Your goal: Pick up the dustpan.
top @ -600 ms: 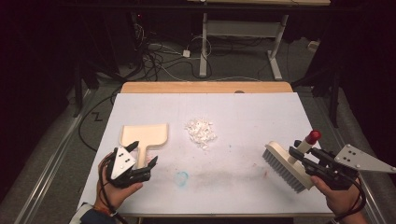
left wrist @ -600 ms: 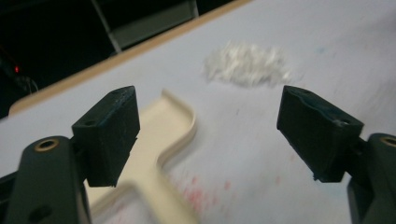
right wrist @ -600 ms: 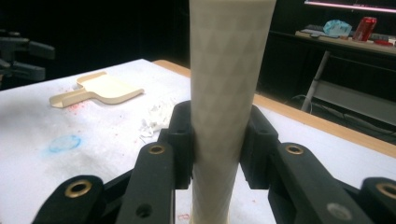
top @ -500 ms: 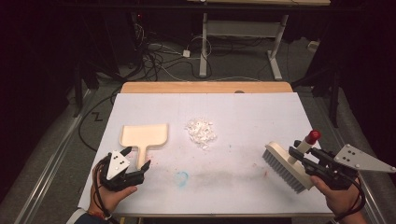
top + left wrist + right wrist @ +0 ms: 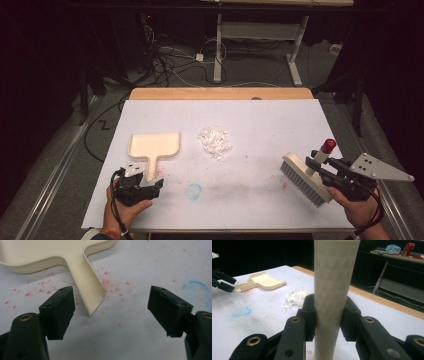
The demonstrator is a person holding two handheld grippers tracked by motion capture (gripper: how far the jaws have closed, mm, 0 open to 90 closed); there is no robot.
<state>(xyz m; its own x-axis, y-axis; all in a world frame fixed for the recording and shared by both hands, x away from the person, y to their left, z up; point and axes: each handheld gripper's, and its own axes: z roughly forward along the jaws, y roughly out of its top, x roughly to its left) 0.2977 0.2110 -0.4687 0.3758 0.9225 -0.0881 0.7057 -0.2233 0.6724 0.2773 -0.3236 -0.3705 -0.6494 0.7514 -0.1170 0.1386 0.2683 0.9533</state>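
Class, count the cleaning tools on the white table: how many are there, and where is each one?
2. The dustpan lies left of the paper scraps; its handle points at the open left gripper. The brush is at the right, held by the right gripper.

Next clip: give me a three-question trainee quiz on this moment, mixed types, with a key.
1. True or false: the left gripper is clamped on the dustpan handle.
2. What does the right gripper hold? A) brush B) dustpan C) scraps
3. Fill in: the white scraps lie to the ____ of the dustpan in the high view.

Key:
1. False; its jaws stand open, with the handle tip between them and untouched.
2. A; the jaws are shut on the brush handle.
3. right
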